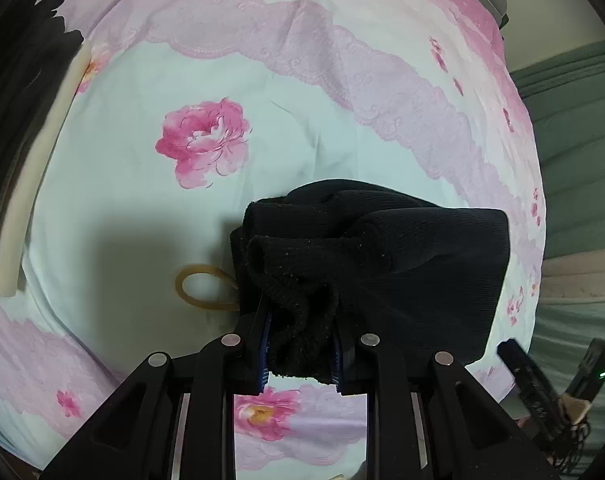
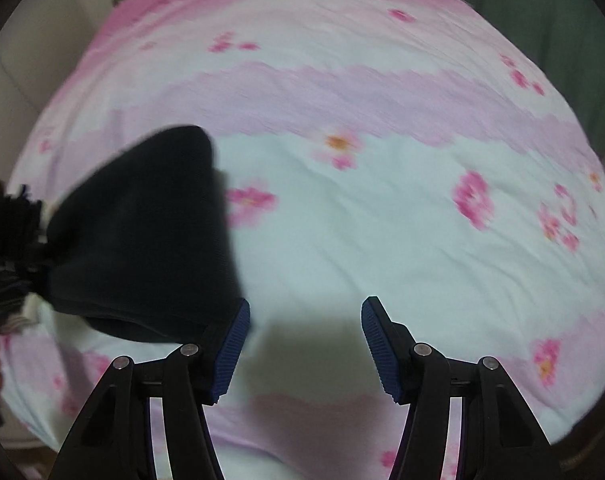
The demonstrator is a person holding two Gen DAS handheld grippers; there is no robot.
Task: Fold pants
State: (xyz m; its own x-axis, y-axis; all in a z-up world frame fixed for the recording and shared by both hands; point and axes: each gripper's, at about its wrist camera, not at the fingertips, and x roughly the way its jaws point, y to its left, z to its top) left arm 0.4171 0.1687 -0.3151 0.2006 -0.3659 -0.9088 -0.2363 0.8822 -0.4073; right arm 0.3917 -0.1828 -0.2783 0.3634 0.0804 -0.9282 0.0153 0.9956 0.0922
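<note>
Two hand-held grippers: the left hand-held gripper (image 1: 300,354) clamps a bunched edge of the black pants (image 1: 402,264), which spread forward and rightward over the floral bed (image 1: 222,80). The right hand-held gripper (image 2: 305,346) gapes empty, pants (image 2: 142,236) just left of it.

Black angular linkages on the left gripper (image 1: 300,354) and right gripper (image 2: 305,344). Silver round rivets at each joint. Blue ribbed pads (image 2: 376,340) (finely grooved).
</note>
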